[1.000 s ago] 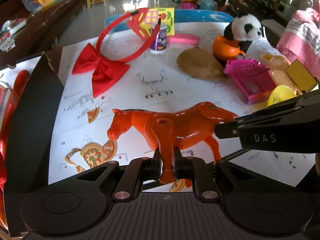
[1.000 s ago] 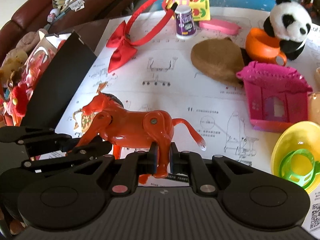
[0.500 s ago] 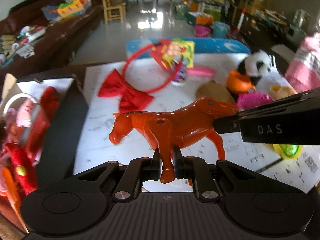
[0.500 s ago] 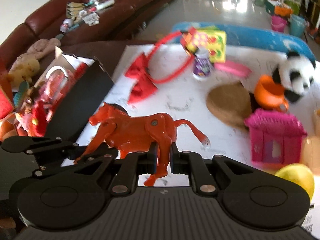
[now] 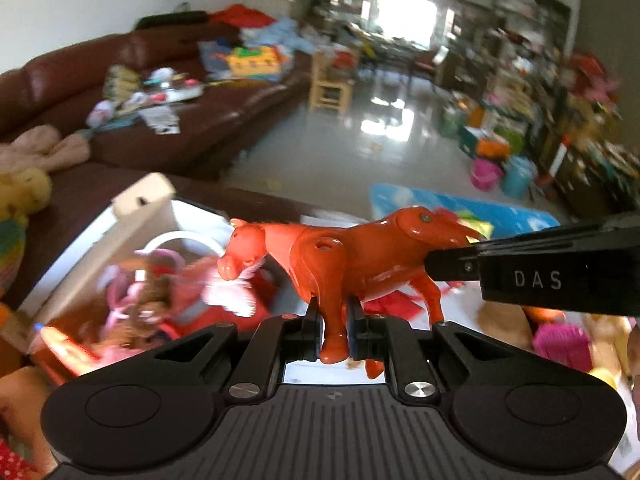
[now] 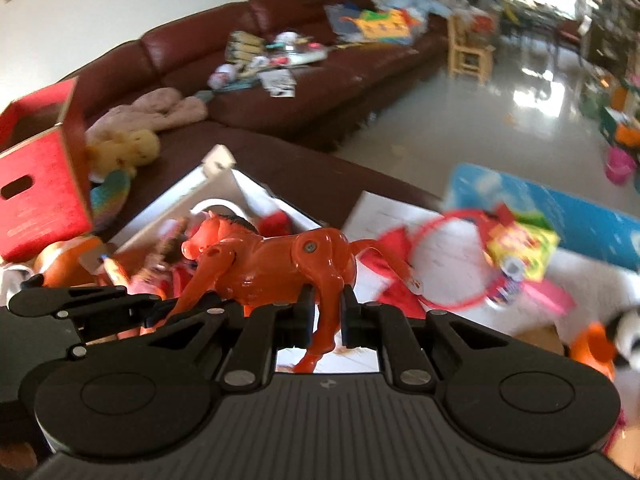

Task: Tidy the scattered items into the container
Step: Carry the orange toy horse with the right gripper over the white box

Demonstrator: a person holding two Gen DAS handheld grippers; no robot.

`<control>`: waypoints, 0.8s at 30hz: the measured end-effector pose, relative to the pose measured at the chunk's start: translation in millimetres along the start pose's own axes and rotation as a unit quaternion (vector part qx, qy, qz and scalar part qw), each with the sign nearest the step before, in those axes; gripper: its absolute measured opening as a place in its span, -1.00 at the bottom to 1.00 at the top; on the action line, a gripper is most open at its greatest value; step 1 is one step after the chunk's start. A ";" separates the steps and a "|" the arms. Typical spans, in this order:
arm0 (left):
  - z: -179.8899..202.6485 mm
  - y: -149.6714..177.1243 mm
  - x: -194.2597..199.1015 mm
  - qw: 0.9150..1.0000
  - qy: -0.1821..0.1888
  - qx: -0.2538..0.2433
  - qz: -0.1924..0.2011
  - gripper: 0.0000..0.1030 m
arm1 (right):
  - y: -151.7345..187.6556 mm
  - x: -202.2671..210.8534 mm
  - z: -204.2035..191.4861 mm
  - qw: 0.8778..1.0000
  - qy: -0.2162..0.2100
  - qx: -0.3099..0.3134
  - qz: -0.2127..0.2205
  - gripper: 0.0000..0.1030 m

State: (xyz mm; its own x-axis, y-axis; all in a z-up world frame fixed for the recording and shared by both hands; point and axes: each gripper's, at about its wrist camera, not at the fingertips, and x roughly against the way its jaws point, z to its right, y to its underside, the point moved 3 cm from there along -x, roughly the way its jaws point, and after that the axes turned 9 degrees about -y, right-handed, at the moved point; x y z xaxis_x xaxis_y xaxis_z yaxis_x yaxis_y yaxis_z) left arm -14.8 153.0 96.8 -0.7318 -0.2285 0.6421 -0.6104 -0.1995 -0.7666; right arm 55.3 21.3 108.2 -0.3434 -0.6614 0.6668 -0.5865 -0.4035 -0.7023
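Observation:
An orange toy horse [image 5: 360, 256] hangs in the air, head to the left. My left gripper [image 5: 334, 326] is shut on its front leg. My right gripper [image 6: 326, 314] is shut on its hind leg, with the horse [image 6: 272, 264] across that view. The right gripper's arm [image 5: 560, 276] crosses the left wrist view from the right. The open white box [image 5: 140, 204] with several toys in it lies below and left of the horse; it also shows in the right wrist view [image 6: 216, 168].
On the white table sheet to the right are a red hairband with a bow [image 6: 440, 264], a yellow toy [image 6: 520, 244], an orange cup [image 6: 588, 352] and a pink toy house [image 5: 560, 340]. A red cardboard box [image 6: 40, 192] stands left. A brown sofa [image 6: 280, 92] lies behind.
Both grippers have lifted the horse off the table and carried it left, toward the white box. The views now tilt up to the room.

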 end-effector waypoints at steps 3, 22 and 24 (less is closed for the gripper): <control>-22.1 -3.0 3.2 1.000 -0.021 0.022 0.002 -0.84 | -12.4 -12.6 -20.9 1.000 -0.016 0.025 -0.003 -0.71; -77.2 11.8 5.4 0.995 -0.072 0.069 -0.020 -0.83 | -20.1 -56.7 -78.3 0.993 -0.078 0.074 -0.045 -0.70; -77.0 8.3 3.3 0.995 -0.073 0.067 -0.018 -0.83 | -23.7 -57.0 -77.5 0.993 -0.074 0.076 -0.045 -0.70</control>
State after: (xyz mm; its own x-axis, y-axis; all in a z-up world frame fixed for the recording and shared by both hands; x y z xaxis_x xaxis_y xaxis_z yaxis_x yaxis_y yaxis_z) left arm -45.6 223.9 92.1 -0.6519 -0.3528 0.6712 -0.5824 -0.3338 -0.7412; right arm 31.9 117.5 106.1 -0.1764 -0.7003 0.6917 -0.4890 -0.5476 -0.6790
